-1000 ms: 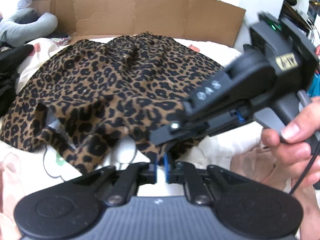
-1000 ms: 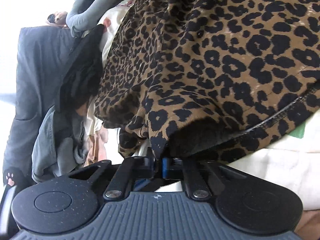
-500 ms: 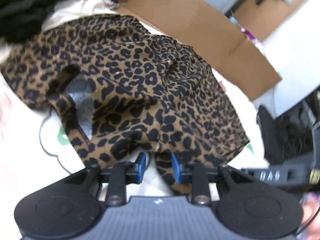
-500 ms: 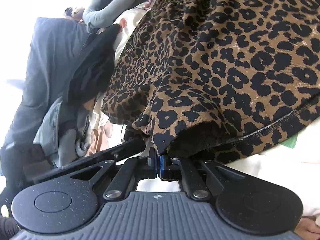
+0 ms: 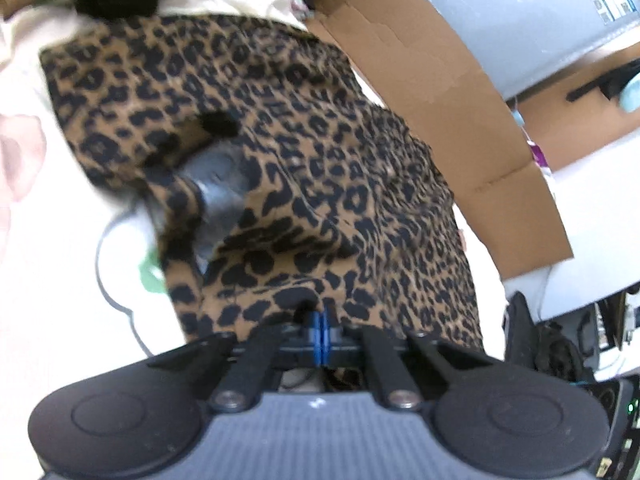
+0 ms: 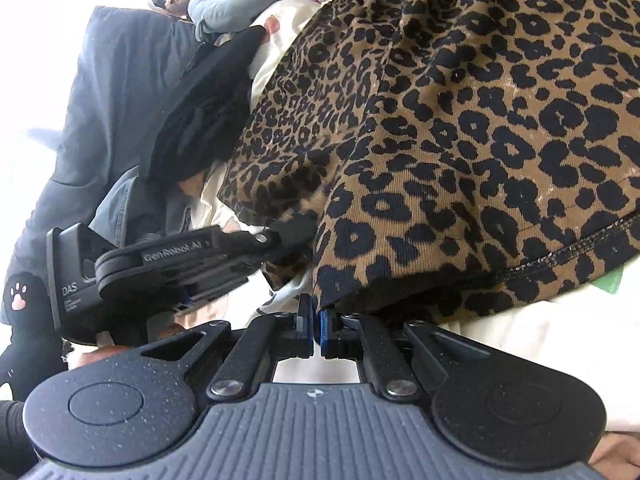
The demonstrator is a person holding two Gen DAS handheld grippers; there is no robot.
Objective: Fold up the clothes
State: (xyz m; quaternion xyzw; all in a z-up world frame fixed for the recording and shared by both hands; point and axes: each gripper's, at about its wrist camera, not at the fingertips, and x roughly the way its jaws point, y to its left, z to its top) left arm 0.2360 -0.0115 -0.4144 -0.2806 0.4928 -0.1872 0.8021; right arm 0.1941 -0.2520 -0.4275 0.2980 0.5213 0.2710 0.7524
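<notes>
Leopard-print garment [image 5: 304, 168] rumpled on bed; left tongs [image 5: 320, 330], right tongs [image 6: 316, 326] each clamp its hem.

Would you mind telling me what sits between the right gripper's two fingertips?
A corner of the leopard-print garment is pinched in the right gripper, seen in the right wrist view.

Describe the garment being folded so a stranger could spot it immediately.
On the pale printed bedsheet, in front of the brown cardboard panel, lies the leopard-print garment, pinched at its near edge by both grippers. Its tan cloth with black spots sets it apart from the plain black clothing beside it.
</notes>
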